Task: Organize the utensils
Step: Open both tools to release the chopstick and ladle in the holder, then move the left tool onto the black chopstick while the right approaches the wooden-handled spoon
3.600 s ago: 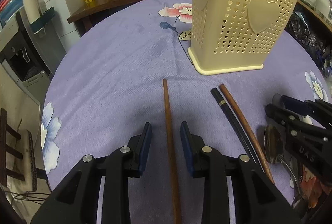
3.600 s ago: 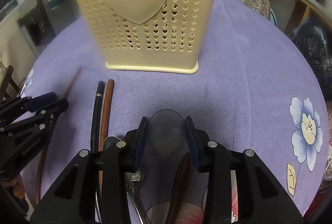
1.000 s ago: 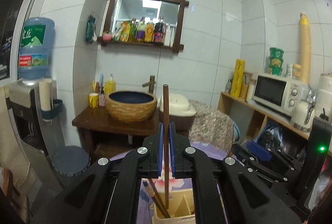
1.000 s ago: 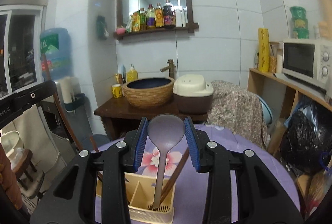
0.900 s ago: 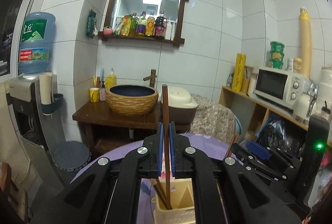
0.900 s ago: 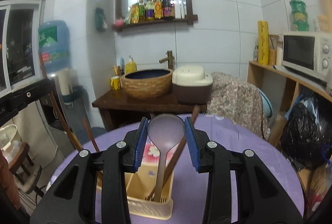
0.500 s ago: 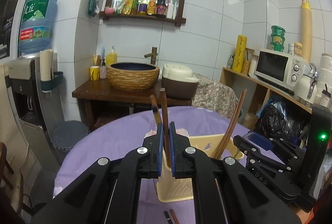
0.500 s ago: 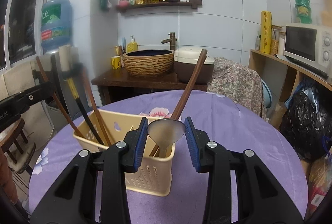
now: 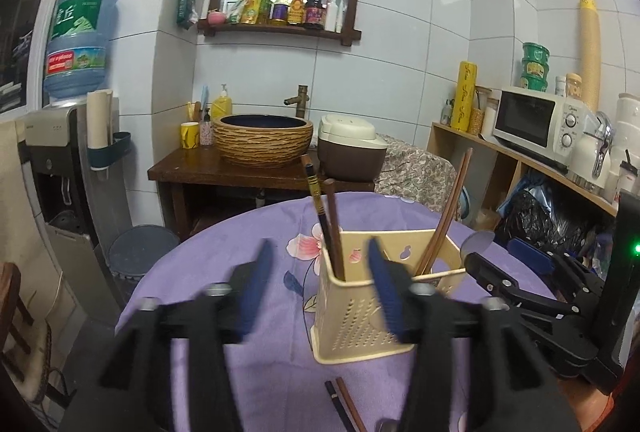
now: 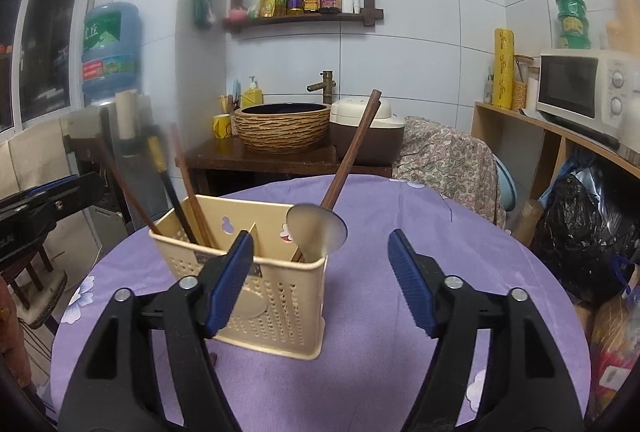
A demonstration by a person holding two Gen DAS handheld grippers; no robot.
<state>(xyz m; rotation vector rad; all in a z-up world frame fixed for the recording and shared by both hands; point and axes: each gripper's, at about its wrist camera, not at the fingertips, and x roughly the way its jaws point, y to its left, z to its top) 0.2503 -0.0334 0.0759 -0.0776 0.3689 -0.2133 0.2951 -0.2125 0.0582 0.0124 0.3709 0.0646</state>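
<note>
Ahead of both sets of spread, empty jaws: holder [image 10: 276,296] on the counter [image 10: 380,372], with chopsticks [image 9: 332,228] and spoon [image 10: 316,228] upright inside. Below the left jaws: two loose chopsticks [image 9: 346,406], likely light, stiff, slippery; best pinched mid-shaft.

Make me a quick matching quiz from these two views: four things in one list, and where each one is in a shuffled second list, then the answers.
Things
1. metal spoon
2. black chopstick with gold band
3. pair of chopsticks
4. right tongs

Places or states
A. lying flat on the purple tablecloth
B. open, empty
C. standing in the holder, bowl end up
D. standing in the holder's other end, beside a brown stick

Pairs: 1-C, 2-D, 3-A, 4-B
</note>
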